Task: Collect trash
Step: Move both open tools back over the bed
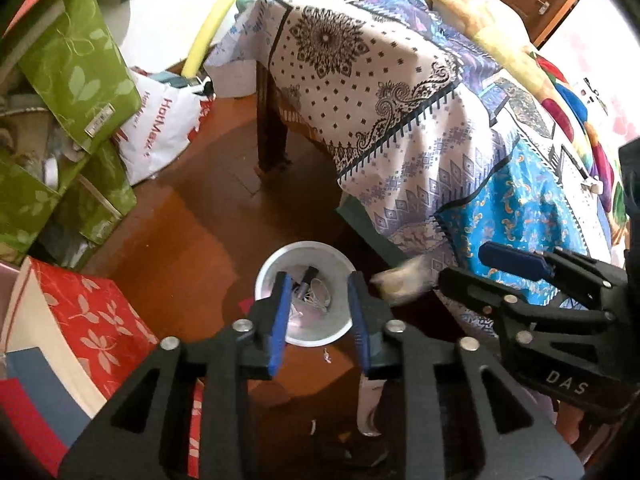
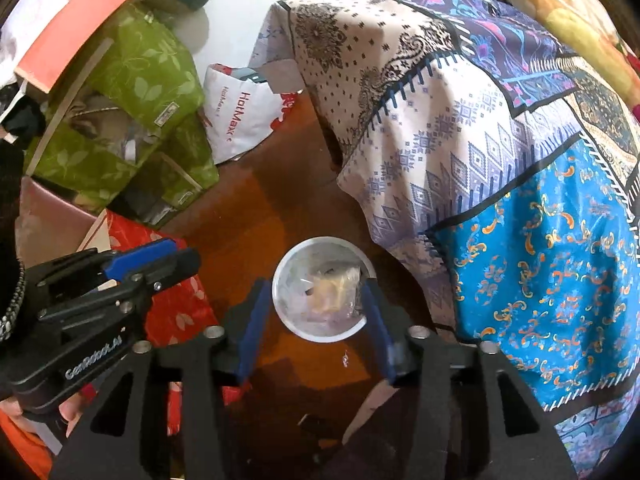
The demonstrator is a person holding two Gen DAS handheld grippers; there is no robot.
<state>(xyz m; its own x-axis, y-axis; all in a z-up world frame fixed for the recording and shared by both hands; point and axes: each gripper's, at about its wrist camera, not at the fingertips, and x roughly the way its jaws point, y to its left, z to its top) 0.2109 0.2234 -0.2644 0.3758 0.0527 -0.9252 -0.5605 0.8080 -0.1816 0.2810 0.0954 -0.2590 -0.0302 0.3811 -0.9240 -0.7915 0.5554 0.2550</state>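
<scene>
Drop step judged under way: yellowish wrapper (image 2: 332, 290) is seen falling into white bin (image 2: 320, 330) on floor, 12 o'clock of right gripper (image 2: 316, 330), jaws parted, empty; left gripper (image 1: 318, 320) narrowly apart, empty; next scrap (image 1: 327, 356) needs pickup.

"hotmax" on white bag (image 1: 160, 128); "das" on right gripper (image 1: 460, 276).

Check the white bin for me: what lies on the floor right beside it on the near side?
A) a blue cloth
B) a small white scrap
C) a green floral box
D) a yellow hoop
B: a small white scrap lies on the brown floor just outside the rim of the white bin; the right wrist view shows it too.
</scene>
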